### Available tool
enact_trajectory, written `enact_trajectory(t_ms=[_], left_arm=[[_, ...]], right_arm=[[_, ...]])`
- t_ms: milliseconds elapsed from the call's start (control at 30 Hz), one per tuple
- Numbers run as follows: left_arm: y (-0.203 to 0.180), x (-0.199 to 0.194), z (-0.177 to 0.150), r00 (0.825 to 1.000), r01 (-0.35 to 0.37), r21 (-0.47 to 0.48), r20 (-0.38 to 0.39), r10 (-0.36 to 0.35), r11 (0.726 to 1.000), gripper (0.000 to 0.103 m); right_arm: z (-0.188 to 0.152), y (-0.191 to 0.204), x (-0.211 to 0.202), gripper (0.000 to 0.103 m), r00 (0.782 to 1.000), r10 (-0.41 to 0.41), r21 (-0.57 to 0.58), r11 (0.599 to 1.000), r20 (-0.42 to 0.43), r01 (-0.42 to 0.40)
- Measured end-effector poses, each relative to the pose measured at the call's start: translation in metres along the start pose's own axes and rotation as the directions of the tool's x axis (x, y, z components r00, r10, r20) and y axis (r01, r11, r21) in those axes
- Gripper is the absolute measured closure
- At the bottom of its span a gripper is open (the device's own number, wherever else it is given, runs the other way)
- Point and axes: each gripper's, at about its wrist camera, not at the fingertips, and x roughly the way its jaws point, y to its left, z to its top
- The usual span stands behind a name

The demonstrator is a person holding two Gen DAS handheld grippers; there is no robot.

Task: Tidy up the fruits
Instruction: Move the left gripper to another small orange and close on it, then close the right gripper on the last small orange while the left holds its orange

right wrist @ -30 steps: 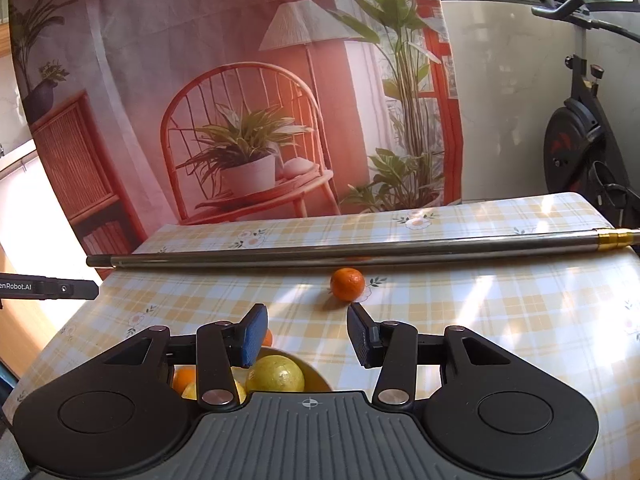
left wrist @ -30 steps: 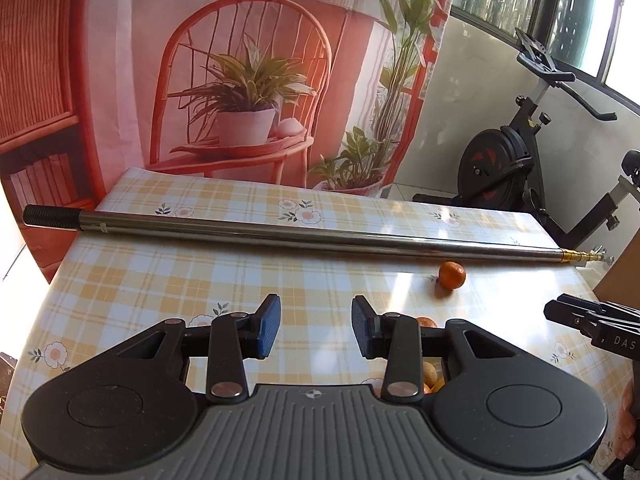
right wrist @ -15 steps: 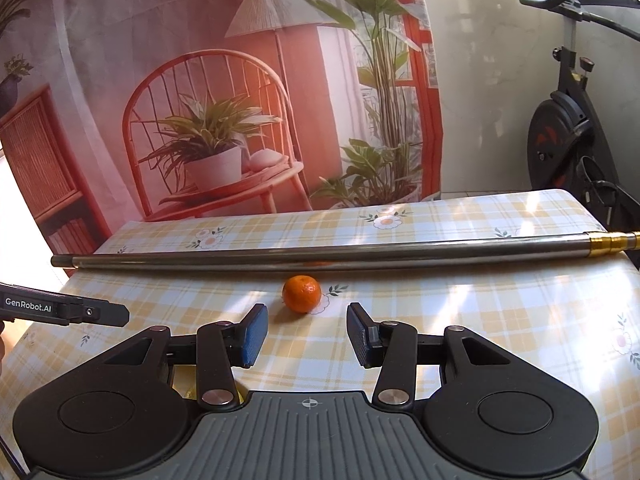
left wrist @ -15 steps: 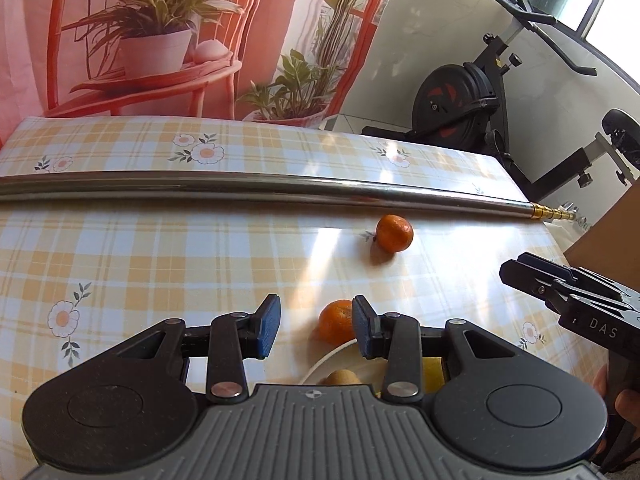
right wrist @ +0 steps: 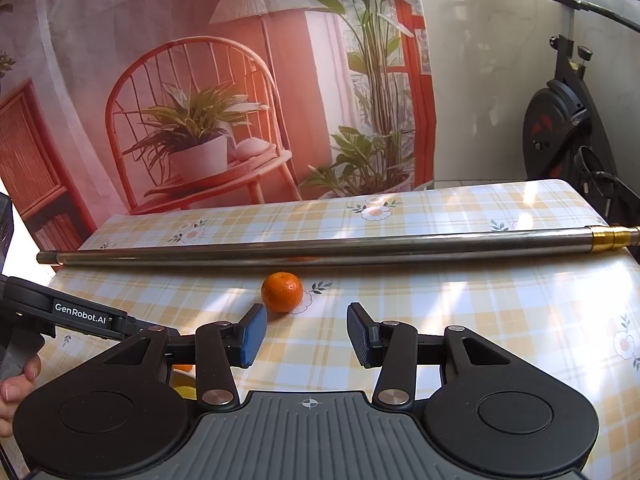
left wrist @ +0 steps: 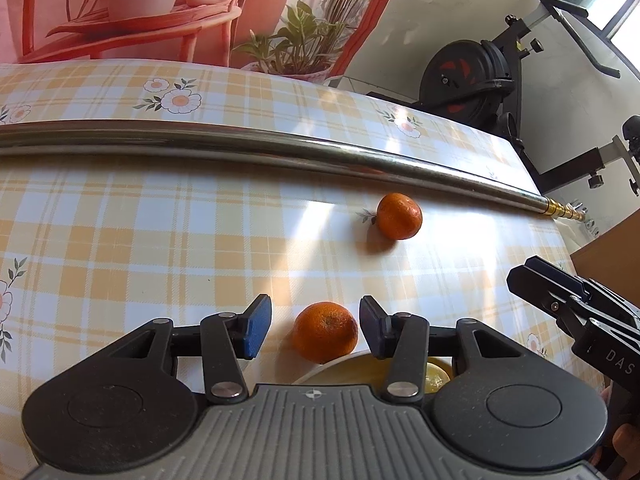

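Note:
In the left wrist view a mandarin [left wrist: 325, 332] lies on the checked tablecloth against the rim of a white plate [left wrist: 332, 364]. It sits between the blue pads of my left gripper [left wrist: 315, 322], whose jaws are opening, with gaps on both sides. A yellow fruit [left wrist: 438, 376] shows in the plate under the gripper body. A second mandarin [left wrist: 399, 216] lies farther off, near the metal pole. In the right wrist view that mandarin [right wrist: 282, 297] is just beyond my right gripper [right wrist: 304, 330], which is open with nothing between its fingers.
A long steel pole [left wrist: 280, 152] lies across the table behind the fruit. An exercise bike [right wrist: 560, 128] stands past the table's right end, and a printed backdrop hangs behind. The left gripper's side [right wrist: 80, 316] and a hand show at the left edge of the right wrist view.
My left gripper has dropped and tilted down onto the near mandarin beside the plate, and its jaws have widened. The right gripper has shifted slightly; the plate's fruit has slipped under its body.

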Motion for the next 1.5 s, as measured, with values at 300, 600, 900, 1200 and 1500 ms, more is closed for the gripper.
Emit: enact_trajectory(t_ms=[300,600,900,1200,1500], left_arm=[[-0.010,0.004,-0.001,1.000,-0.030,0.071,-0.007,0.030,0.997,0.064],[-0.006,-0.023,-0.002,0.994,-0.050,0.087,0.098,0.042,0.995,0.070],[0.005,-0.005,0.000,0.998,0.062,-0.019,0.014,-0.062,0.998,0.063],[0.001,0.012,-0.004,0.998,0.057,-0.014,-0.013,-0.057,0.998,0.065],[0.008,-0.022,-0.003,0.991,0.030,-0.028,0.130,-0.026,0.999,0.066]], right_arm=[[0.003,-0.002,0.009,0.061,1.000,0.008,0.011,1.000,-0.018,-0.008],[0.013,-0.003,0.034,0.060,0.999,0.045,0.006,0.999,-0.014,-0.045],[0.027,0.009,0.068,0.057,0.997,0.059,-0.053,0.997,-0.050,-0.061],[0.018,-0.002,0.068,0.057,0.996,0.038,-0.039,0.998,-0.076,-0.042],[0.019,0.002,0.077,0.057,0.996,0.024,-0.067,0.997,-0.083,-0.030]])
